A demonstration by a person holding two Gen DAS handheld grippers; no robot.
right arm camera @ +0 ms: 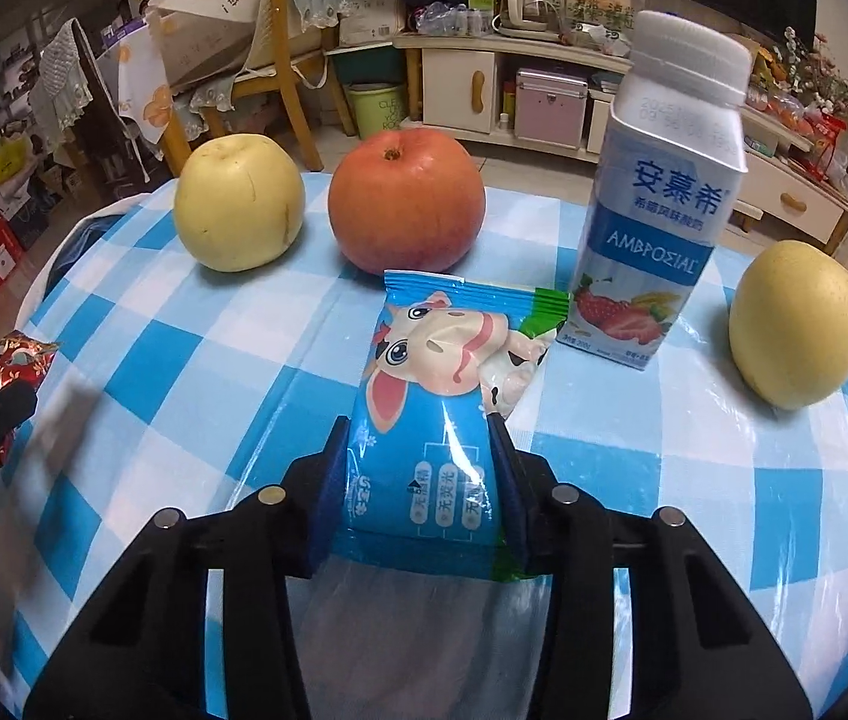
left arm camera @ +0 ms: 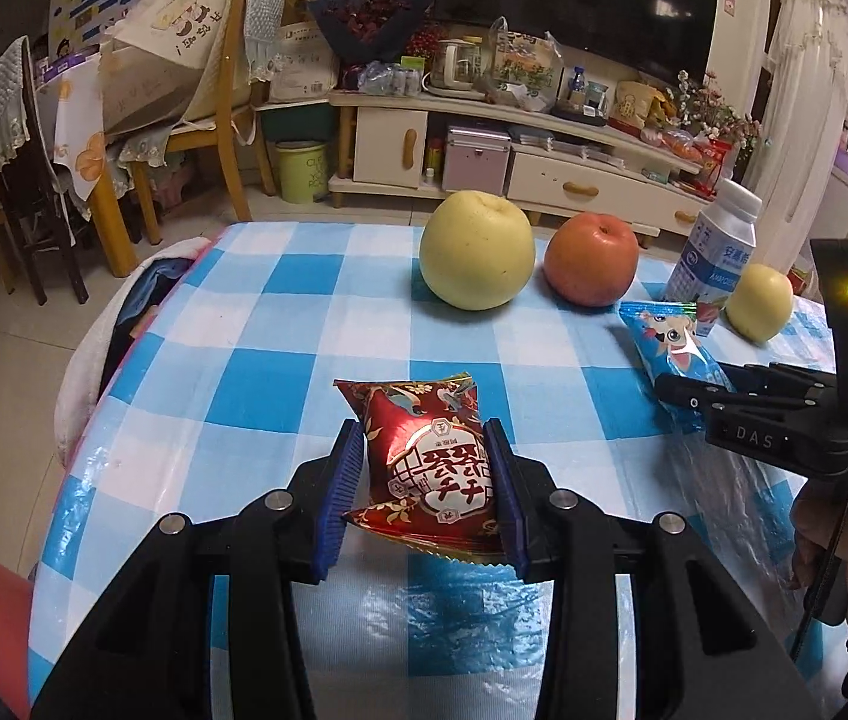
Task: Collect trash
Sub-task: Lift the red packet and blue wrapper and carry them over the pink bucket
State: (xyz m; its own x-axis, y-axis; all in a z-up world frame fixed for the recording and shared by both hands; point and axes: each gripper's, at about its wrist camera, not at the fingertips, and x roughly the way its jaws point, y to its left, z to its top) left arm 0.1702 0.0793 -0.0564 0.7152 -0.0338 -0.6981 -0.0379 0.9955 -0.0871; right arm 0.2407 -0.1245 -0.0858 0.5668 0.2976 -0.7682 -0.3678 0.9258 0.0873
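Left gripper (left arm camera: 424, 480) is closed on a red snack packet (left arm camera: 424, 468), which is held just above the near part of the checked tablecloth (left arm camera: 256, 312). Right gripper (right arm camera: 418, 480) is clamped on a blue cartoon wrapper (right arm camera: 442, 396), whose far end seems to rest on the cloth near the red apple (right arm camera: 406, 198). Both wrappers are judged secured; disposal is left. No bin is seen on the table; a green bin (left arm camera: 302, 171) on the far floor shows no contents. A capped yoghurt bottle (right arm camera: 664, 192) stands far right; its fill cannot be told.
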